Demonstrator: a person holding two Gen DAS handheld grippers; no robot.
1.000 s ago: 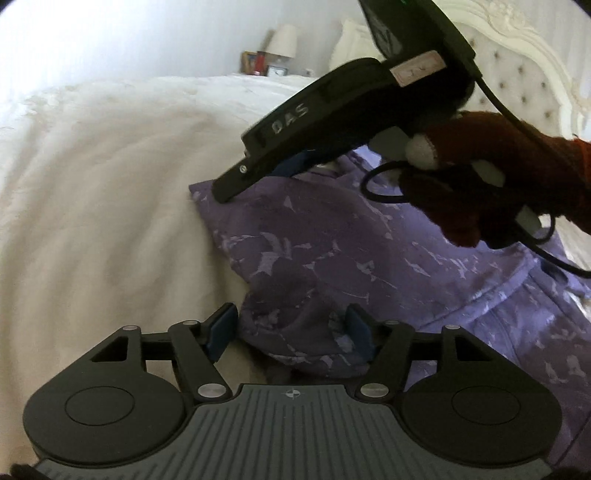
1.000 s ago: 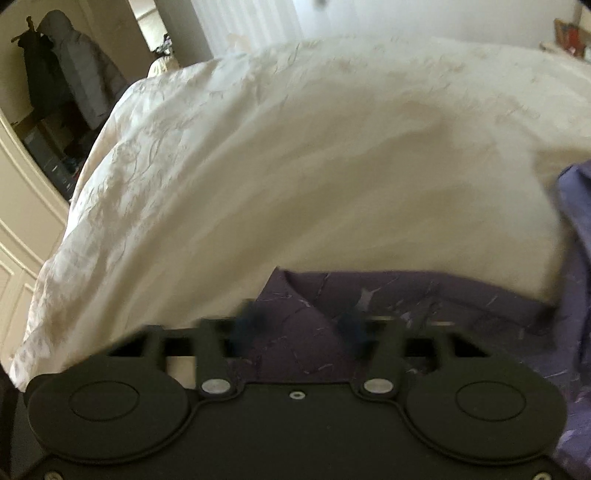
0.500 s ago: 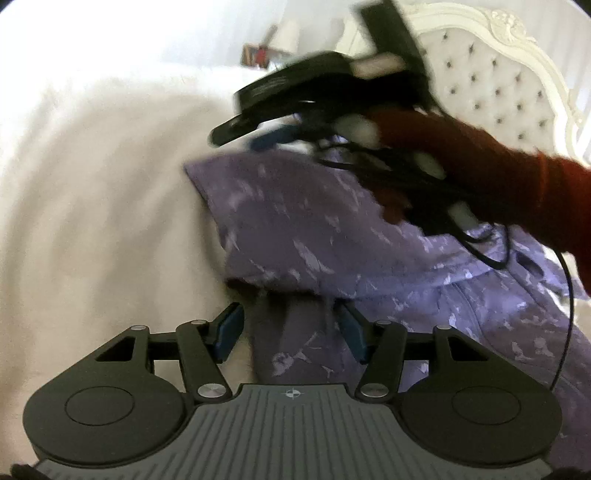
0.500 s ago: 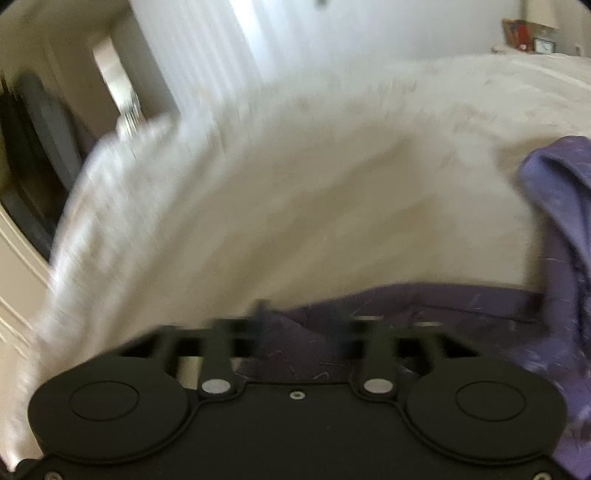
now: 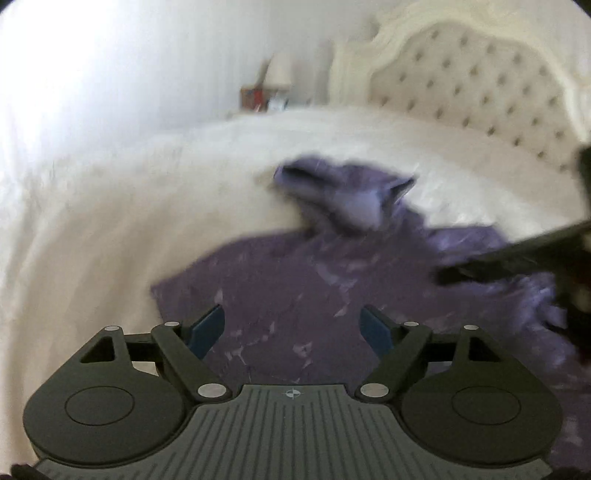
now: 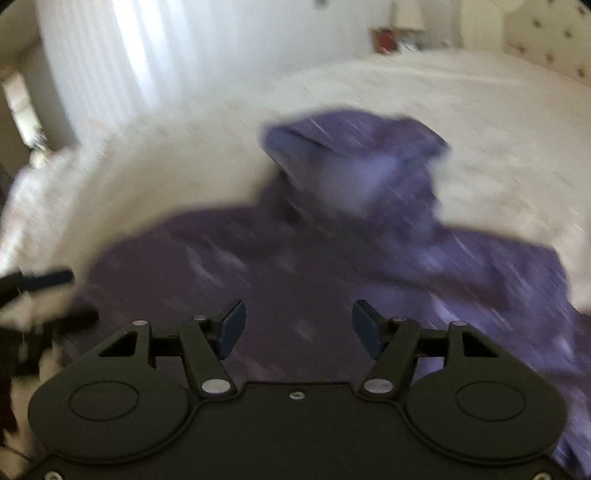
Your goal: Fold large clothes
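Left wrist view: left gripper [image 5: 293, 330], jaws spread wide and empty, above a purple patterned garment [image 5: 314, 295] lying rumpled on a white bedspread [image 5: 92, 229]; tufted headboard [image 5: 472, 81] behind. Right wrist view, blurred: right gripper [image 6: 298, 328], likewise released, holding nothing, over the same garment [image 6: 332, 251]; lamp [image 6: 406, 14] beyond the bed.

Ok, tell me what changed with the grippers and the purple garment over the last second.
Both grippers let go: the left gripper and right gripper, shut on fabric a second ago, now stand open and pulled back above the purple garment. It has dropped in a heap on the white bedspread, which stayed put.
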